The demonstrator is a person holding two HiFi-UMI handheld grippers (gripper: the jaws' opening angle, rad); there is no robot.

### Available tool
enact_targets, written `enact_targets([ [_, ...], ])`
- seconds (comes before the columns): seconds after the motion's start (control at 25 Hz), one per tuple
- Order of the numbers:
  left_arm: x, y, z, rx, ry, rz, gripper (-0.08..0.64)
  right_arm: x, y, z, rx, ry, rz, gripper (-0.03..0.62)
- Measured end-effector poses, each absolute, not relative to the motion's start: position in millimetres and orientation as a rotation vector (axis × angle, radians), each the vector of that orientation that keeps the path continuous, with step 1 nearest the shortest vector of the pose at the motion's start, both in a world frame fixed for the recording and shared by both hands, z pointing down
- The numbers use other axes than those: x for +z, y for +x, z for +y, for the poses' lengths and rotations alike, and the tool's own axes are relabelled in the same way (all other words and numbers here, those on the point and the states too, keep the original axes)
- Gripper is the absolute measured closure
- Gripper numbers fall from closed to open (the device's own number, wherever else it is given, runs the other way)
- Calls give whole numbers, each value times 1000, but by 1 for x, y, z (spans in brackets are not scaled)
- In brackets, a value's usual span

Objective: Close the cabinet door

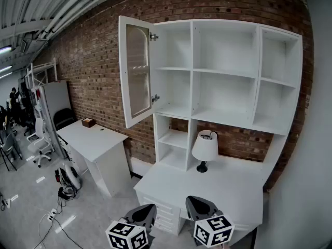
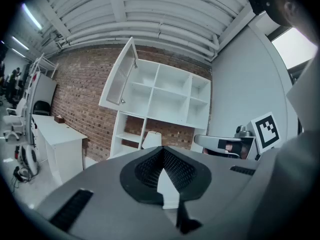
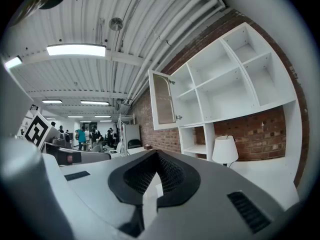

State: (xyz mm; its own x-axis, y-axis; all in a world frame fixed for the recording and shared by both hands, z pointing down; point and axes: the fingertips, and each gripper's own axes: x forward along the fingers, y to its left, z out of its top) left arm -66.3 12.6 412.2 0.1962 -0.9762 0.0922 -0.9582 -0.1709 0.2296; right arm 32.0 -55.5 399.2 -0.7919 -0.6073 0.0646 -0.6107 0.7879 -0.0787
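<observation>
- A red brick wall (image 1: 98, 61) ran along the far side of the room.
- A white cabinet (image 1: 192, 71) of open compartments hung on that wall, three columns wide, with a narrower shelf section below its left column.
- A white desk (image 1: 244, 183) with drawers on its left stood under the cabinet.
- The cabinet door (image 1: 136, 71) stood wide open at the cabinet's upper left. It was tall and white-framed, with an arched pane of ribbed, translucent glass. Its right edge was fixed to the cabinet's left wall by two metal hinges, one near the top (image 1: 154, 36) and one near the bottom (image 1: 155, 98). Its free edge swung out toward the near left.
- A second white table (image 1: 96, 139) stood against the wall to the left, apart from the desk.
- A table lamp (image 1: 205, 147) with a white shade and a dark base stood on the desk, below the cabinet's middle column.
- The left gripper (image 1: 142, 214) and the right gripper (image 1: 202, 207) were held low at the near edge, side by side. Both pointed level toward the cabinet and were well apart from the door.
- The left gripper's jaws were pressed together with nothing between them, and so were the right gripper's.
- Each gripper carried a cube of black-and-white square markers, left (image 1: 127, 236) and right (image 1: 213, 231).
- A small brown box (image 1: 88, 122) sat at the far end of the second table.
</observation>
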Motion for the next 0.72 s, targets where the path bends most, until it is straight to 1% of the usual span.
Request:
enact_targets([
  [0.72, 418, -69, 20, -106, 2228, -1847, 552, 406, 31, -47, 195, 997, -2950, 565],
])
